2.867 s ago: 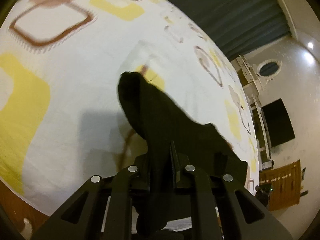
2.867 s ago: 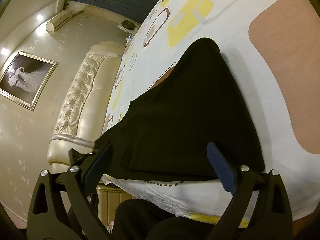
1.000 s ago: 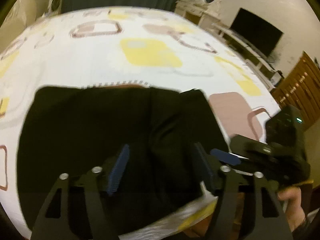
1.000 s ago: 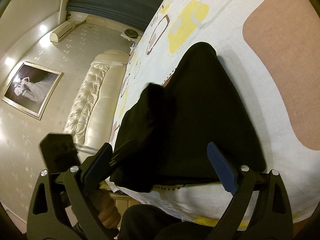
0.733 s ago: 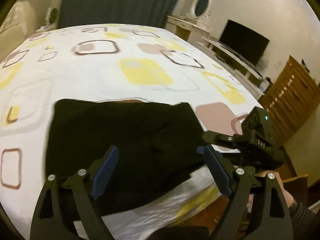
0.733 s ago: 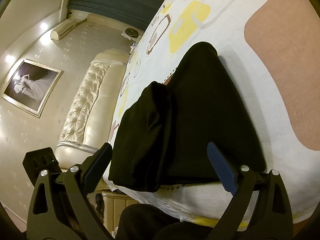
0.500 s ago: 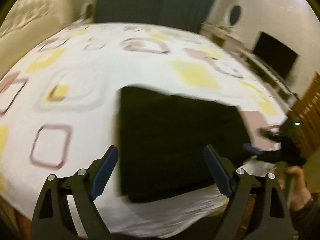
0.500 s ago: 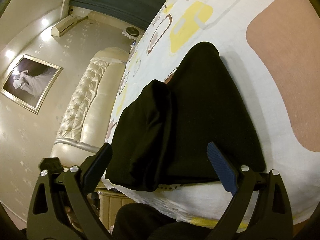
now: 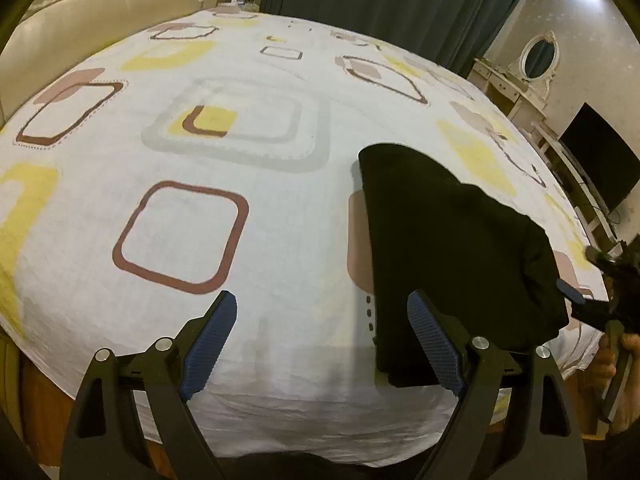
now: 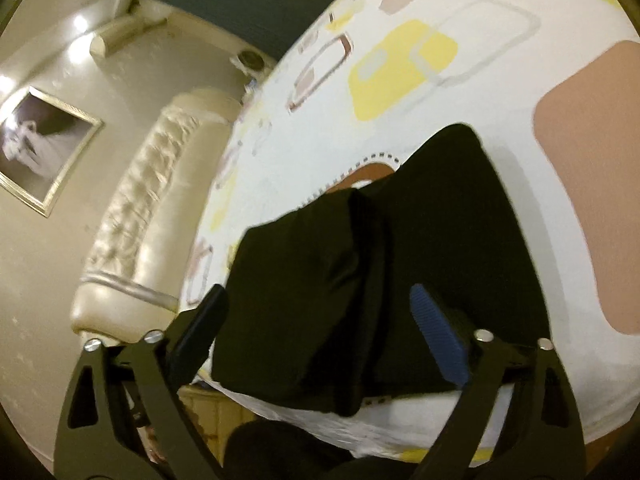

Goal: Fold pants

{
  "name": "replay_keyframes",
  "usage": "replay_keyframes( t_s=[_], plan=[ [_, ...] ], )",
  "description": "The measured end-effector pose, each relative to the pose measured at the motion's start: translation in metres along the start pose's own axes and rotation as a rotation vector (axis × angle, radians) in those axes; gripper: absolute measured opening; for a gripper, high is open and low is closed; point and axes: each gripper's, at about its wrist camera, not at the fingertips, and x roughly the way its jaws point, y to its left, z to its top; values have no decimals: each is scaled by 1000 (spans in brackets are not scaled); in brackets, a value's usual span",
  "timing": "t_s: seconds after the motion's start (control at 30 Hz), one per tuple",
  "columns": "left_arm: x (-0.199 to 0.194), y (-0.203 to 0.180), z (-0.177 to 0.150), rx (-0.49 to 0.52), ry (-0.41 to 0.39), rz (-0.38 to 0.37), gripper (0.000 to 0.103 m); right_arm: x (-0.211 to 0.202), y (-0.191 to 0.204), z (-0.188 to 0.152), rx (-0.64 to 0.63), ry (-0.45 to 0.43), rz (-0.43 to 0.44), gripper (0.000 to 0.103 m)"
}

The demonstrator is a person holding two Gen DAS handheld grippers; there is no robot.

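Change since earlier: the left tool (image 9: 322,342) had let go of the black cloth it carried a few seconds before and swung away to the left, so the pants (image 9: 448,256) now lay off to its right instead of straight ahead; its jaws had just been opening, with nothing between them. The right tool (image 10: 316,330) had drawn a little closer over the bundle, and its jaws had just been closing somewhat.
Left tool: released, spread wide over bare bedsheet (image 9: 280,240); one blue pad (image 9: 434,344) overlapped the near corner of the pants in view, and I could not tell whether it touched.
Right tool: apart and hovering over the pants (image 10: 360,280), the pads not pressing the cloth; nothing grasped.
Where the pants lay: near the front edge of the bed, on the patterned sheet, gathered into a compact dark stack with one thick flap laid over the rest.
Done so far: by my judgement, the main folds were in; the garment was already a short, layered packet.
Left to do: probably only squaring the loose, puffy top layer and its uneven edges.
Writing and brands: none could be read on the pants, the sheet or either tool.
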Motion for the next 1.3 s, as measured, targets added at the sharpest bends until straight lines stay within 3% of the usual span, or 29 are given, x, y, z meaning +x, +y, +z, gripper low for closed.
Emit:
replay_keyframes(
  t_s=[0.23,0.4,0.47,0.53,0.63,0.9,1.03,1.3],
  plan=[
    [0,-1,-1,5,0,-4,86,37,3,-2,0,85,-65,80],
    [5,2,0,-20,22,-12,86,51,13,-12,-39,133,-55,76],
    [5,3,0,-28,23,-12,86,56,14,-16,-40,157,-46,49],
    [5,4,0,-29,21,-9,86,60,11,-17,-38,166,-65,28],
    [4,5,0,-32,21,-3,86,56,12,-18,-47,144,-72,15],
    [2,10,0,-49,7,2,86,10,57,2,-166,29,-36,12],
    [2,9,1,-45,12,-4,86,-14,66,13,-219,-8,-60,12],
    [4,4,-1,-22,20,-19,86,-29,17,16,-157,-15,-121,12]
  ],
)
